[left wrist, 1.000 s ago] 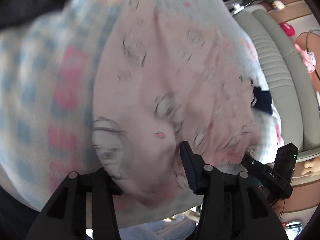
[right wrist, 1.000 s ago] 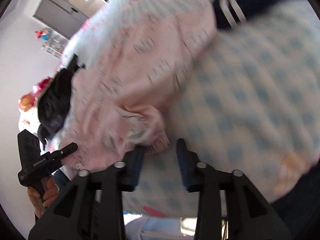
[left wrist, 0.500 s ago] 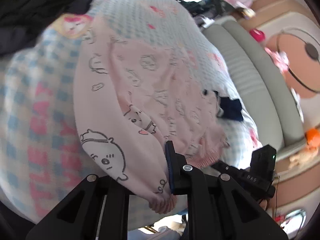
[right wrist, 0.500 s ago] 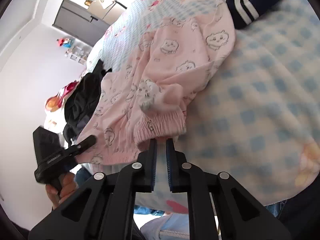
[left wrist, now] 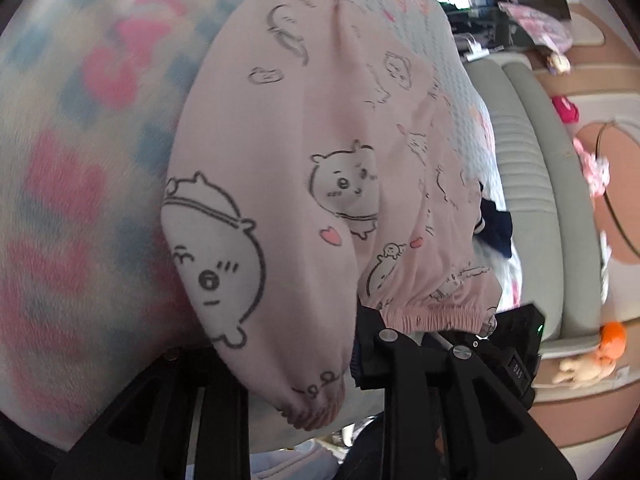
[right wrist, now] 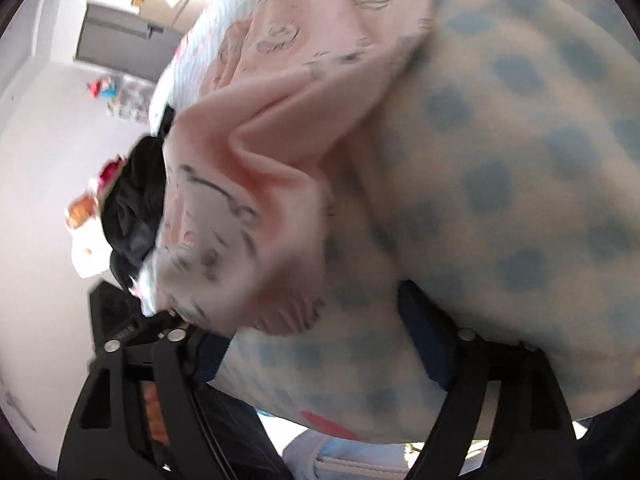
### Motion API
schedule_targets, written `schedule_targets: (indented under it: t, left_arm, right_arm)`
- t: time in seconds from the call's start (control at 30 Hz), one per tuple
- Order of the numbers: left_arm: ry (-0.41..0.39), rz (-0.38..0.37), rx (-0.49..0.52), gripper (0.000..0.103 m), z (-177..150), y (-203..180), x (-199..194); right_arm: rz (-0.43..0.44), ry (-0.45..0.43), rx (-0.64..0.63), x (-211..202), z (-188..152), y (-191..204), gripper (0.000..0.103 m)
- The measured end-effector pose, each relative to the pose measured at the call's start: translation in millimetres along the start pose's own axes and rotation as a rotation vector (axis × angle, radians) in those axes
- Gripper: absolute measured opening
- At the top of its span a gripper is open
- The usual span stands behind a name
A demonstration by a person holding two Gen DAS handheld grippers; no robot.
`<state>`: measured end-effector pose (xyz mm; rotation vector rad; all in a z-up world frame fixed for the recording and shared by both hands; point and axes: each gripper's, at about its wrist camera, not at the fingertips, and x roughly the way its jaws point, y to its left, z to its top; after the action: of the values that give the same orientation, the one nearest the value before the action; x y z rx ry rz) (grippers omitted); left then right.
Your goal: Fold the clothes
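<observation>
Pink pyjama trousers (left wrist: pixel 304 152), printed with cartoon animals, are spread along a checked blanket (left wrist: pixel 72 168) on a bed, with one cuffed leg end hanging over the near edge between the fingers of the left gripper (left wrist: pixel 296 364). Only the right-hand finger of that gripper is seen bare; the other is covered by cloth, so whether the cuff is pinched or merely draped cannot be told.

In the right wrist view the right gripper (right wrist: pixel 320 344) is seen spread wide, with a bunched pink fold and the blanket edge lying in the gap; nothing is clamped. No finished, squared fold can be seen: the trousers lie long and rumpled, so most of the folding is judged to be left. A dark garment (right wrist: pixel 136 208) is heaped beyond.

Much is blurred in the right view, and the far end of the trousers is cut off.
</observation>
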<state>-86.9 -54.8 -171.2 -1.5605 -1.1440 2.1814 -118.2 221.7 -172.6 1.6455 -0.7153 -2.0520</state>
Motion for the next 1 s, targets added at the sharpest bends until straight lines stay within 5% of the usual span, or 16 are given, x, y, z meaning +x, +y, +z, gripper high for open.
schedule_targets:
  t: [0.03, 0.07, 0.17, 0.47, 0.57, 0.8, 1.0]
  left_arm:
    - [-0.004, 0.030, 0.044, 0.016, 0, -9, -3]
    - [-0.020, 0.055, 0.086, 0.013, 0, -19, -7]
    - [-0.102, 0.042, 0.183, 0.010, 6, -46, -36]
    - [-0.306, -0.166, 0.474, 0.010, 15, -139, -155]
    - [-0.331, -0.265, 0.495, 0.010, 13, -149, -177]
    - [-0.272, -0.217, 0.433, 0.010, 8, -126, -164]
    - [-0.230, -0.204, 0.403, 0.010, 6, -106, -156]
  right_arm:
    - [-0.035, 0.012, -0.032, 3, 2, 8, 0.078]
    - [-0.064, -0.002, -0.051, 1, 5, 14, 0.054]
    - [-0.108, -0.072, -0.077, -12, 11, 26, 0.007]
    - [0.056, -0.412, -0.226, -135, 21, 105, 0.004]
    - [0.090, -0.421, -0.228, -152, 14, 103, 0.004]
    - [0.172, -0.407, -0.203, -167, -4, 94, 0.004]
    - [0.022, -0.319, -0.123, -139, -6, 46, 0.009]
